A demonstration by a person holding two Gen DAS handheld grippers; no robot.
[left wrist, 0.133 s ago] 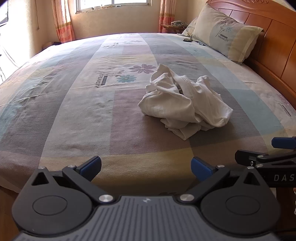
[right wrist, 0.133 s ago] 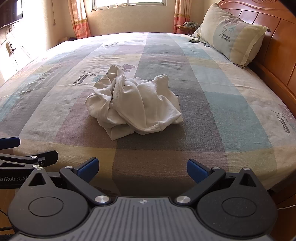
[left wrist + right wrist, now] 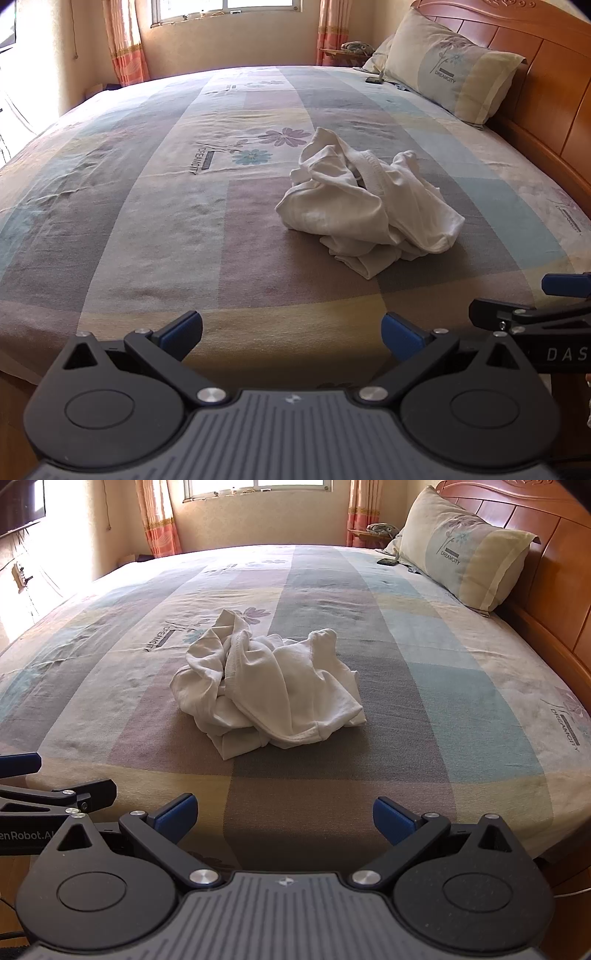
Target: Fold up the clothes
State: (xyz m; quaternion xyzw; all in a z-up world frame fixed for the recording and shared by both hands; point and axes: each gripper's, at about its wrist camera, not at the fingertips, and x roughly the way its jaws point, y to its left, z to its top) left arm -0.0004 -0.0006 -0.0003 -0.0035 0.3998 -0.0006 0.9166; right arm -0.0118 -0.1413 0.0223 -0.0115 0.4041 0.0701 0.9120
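Nothing has moved since the earlier frame: the crumpled white garment (image 3: 365, 206) lies mid-bed on the patchwork bedsheet (image 3: 155, 229), well apart from both grippers. Left gripper (image 3: 291, 328) and right gripper (image 3: 282, 812) hover side by side at the near bed edge, jaws spread wide and empty, probably readied to reach in and spread the heap flat.

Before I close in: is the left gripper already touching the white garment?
No, the left gripper hangs open at the bed's near edge, well short of the crumpled white garment.

bed with patchwork sheet (image 3: 147, 229), crumpled white garment (image 3: 365, 206) mid-bed, pillow (image 3: 450, 81) at headboard, small dark object (image 3: 373, 79) beside it
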